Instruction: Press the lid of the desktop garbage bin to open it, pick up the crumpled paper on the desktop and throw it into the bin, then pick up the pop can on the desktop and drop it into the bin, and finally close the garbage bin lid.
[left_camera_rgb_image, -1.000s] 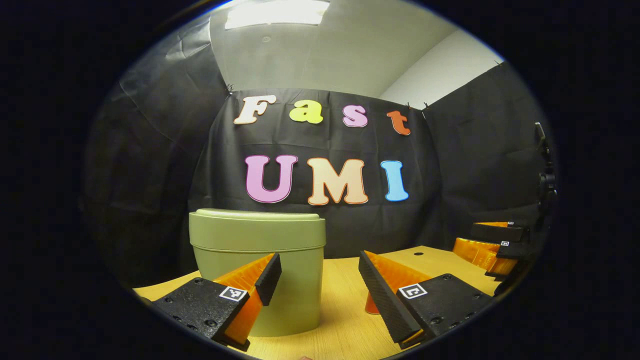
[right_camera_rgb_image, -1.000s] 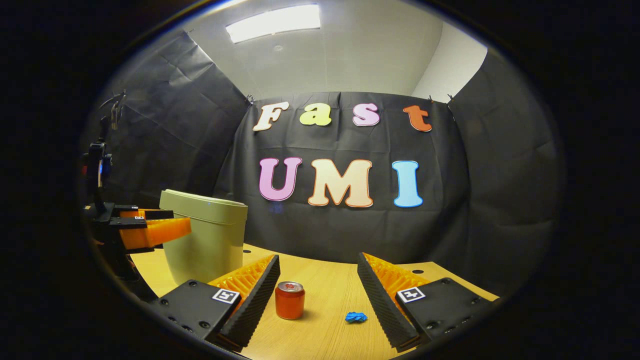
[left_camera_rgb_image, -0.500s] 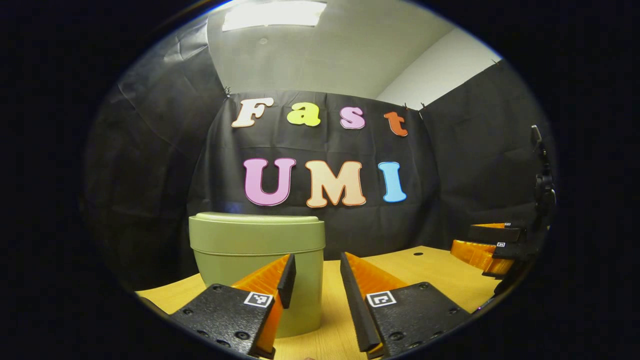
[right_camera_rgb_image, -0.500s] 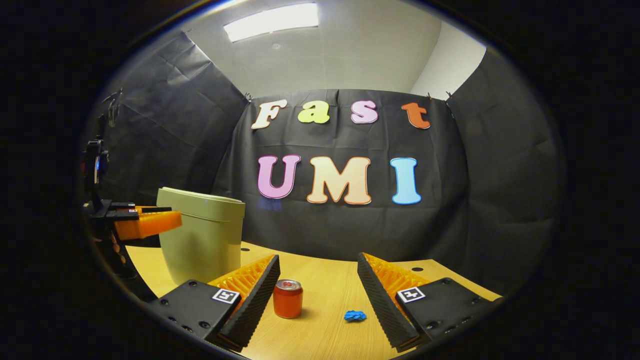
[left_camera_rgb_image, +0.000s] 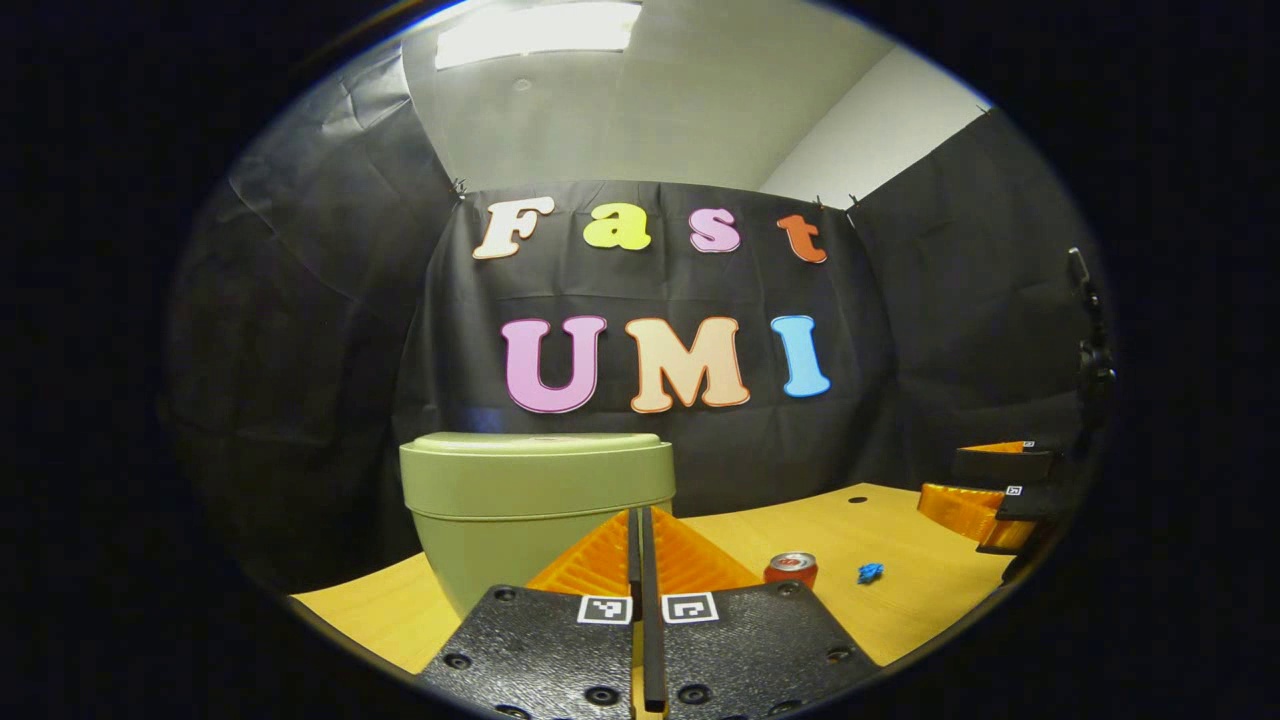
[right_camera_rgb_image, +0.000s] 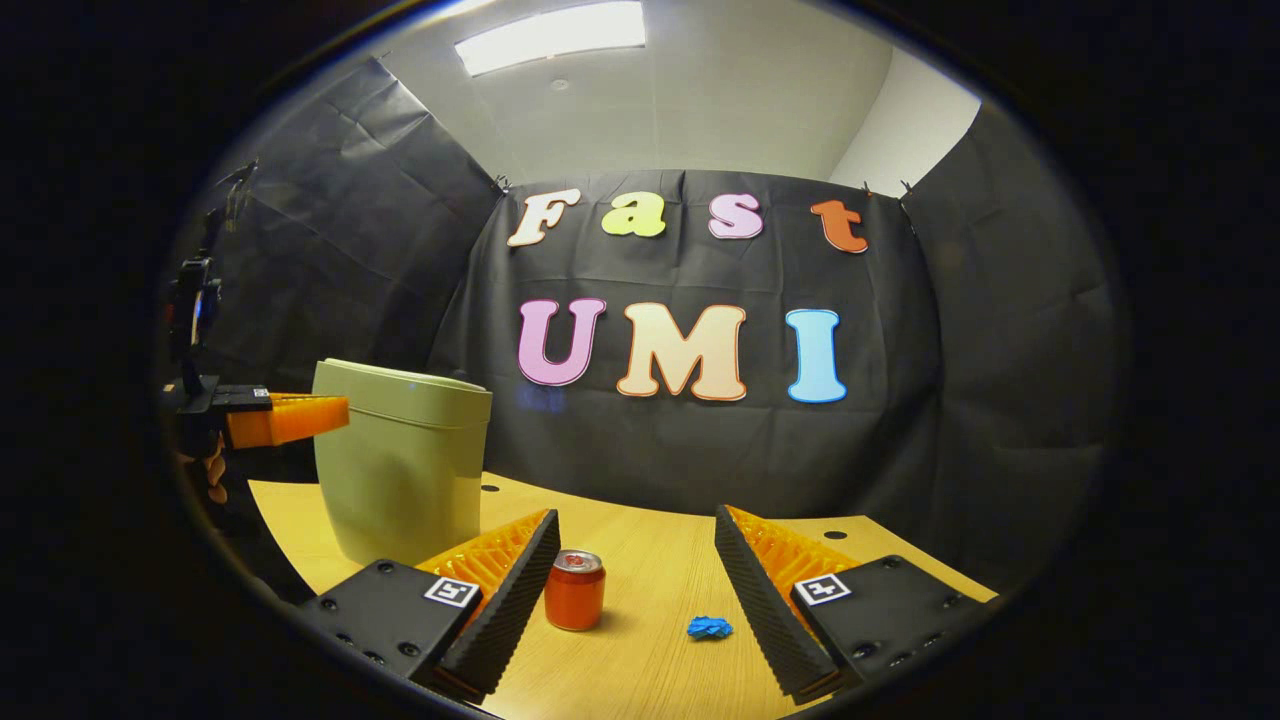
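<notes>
An olive-green bin (left_camera_rgb_image: 535, 510) with its lid (left_camera_rgb_image: 535, 462) down stands on the wooden desk just ahead of my left gripper (left_camera_rgb_image: 640, 520), whose fingers are pressed together with nothing between them, a little below lid height. A red pop can (left_camera_rgb_image: 791, 569) and a small blue crumpled paper (left_camera_rgb_image: 869, 572) lie to its right. In the right gripper view the bin (right_camera_rgb_image: 405, 470) is at the left, the can (right_camera_rgb_image: 574, 590) and paper (right_camera_rgb_image: 710, 627) sit on the desk between the fingers of my right gripper (right_camera_rgb_image: 635, 545), which is open and empty. The left gripper (right_camera_rgb_image: 330, 412) hovers beside the bin's lid.
The wooden desk (right_camera_rgb_image: 650, 650) runs back to the black cloth wall, with small round holes (right_camera_rgb_image: 834, 542) in its top. A hand (right_camera_rgb_image: 212, 470) holds the left gripper at the left edge. The right gripper (left_camera_rgb_image: 985, 490) appears at the far right of the left gripper view.
My left gripper has gone from wide open to fully shut and risen slightly toward the bin's lid. The right gripper stayed open and nearly still.
</notes>
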